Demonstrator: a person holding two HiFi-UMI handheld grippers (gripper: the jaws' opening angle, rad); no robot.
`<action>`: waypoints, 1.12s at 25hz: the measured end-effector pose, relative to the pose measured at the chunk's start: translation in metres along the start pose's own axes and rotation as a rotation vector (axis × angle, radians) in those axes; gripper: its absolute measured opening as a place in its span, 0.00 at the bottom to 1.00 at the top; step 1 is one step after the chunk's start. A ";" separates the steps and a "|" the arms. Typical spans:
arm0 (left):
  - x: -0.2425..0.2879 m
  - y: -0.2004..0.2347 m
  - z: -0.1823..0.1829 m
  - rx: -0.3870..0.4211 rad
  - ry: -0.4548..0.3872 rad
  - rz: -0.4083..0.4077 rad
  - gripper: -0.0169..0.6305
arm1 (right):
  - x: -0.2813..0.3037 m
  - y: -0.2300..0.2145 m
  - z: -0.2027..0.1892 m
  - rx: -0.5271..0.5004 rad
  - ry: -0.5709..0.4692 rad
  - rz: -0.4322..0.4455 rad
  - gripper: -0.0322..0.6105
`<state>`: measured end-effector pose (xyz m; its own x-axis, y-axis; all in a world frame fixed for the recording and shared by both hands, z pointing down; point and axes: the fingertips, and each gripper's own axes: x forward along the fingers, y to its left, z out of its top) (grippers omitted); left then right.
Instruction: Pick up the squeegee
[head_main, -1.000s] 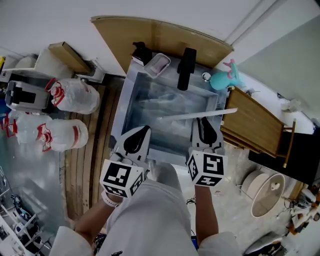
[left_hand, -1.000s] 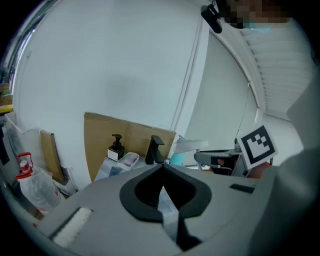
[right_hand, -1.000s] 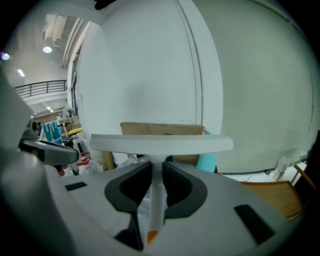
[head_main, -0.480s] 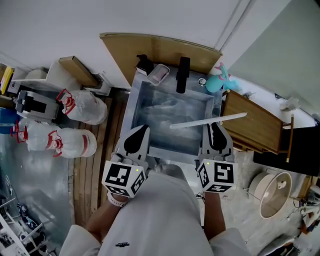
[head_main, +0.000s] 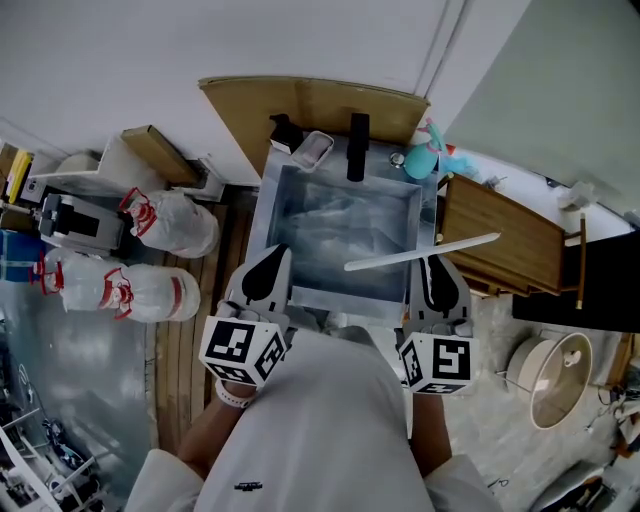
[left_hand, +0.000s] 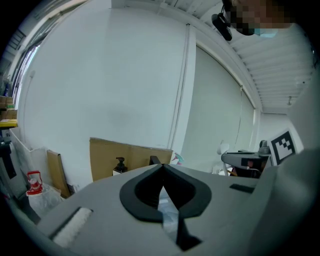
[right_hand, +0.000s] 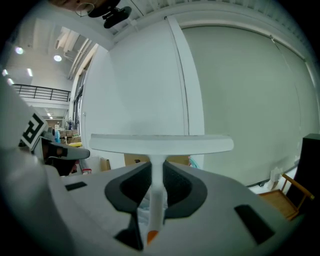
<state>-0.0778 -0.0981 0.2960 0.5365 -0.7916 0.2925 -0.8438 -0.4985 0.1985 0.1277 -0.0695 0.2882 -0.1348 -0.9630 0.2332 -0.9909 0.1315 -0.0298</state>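
right gripper (head_main: 436, 263): fingers clamped on the squeegee (head_main: 420, 253) handle, with the white blade held in the air across the sink (head_main: 262, 215) at its 4 o'clock corner. left gripper (head_main: 276, 252): fingers pressed together with nothing between them, at the sink's 7 o'clock. Along the sink's 12 o'clock edge: black pump bottle (head_main: 284, 131), clear tub (head_main: 312, 150), black bar (head_main: 356, 146), teal toy (head_main: 424, 158). bagged jugs (head_main: 165, 222) at 9 o'clock. Sink interior is shiny; contents can't be made out.
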 end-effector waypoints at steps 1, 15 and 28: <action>-0.002 0.000 0.000 0.000 -0.002 0.004 0.02 | -0.002 0.001 0.000 -0.004 -0.009 0.002 0.15; -0.006 -0.009 -0.010 -0.006 0.010 0.015 0.02 | -0.009 0.002 -0.006 0.004 -0.013 0.035 0.15; -0.013 -0.012 -0.008 0.004 -0.003 0.026 0.02 | -0.012 0.006 -0.001 0.013 -0.027 0.055 0.15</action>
<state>-0.0744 -0.0785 0.2967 0.5143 -0.8052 0.2952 -0.8576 -0.4791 0.1871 0.1231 -0.0565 0.2861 -0.1886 -0.9606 0.2042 -0.9819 0.1813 -0.0541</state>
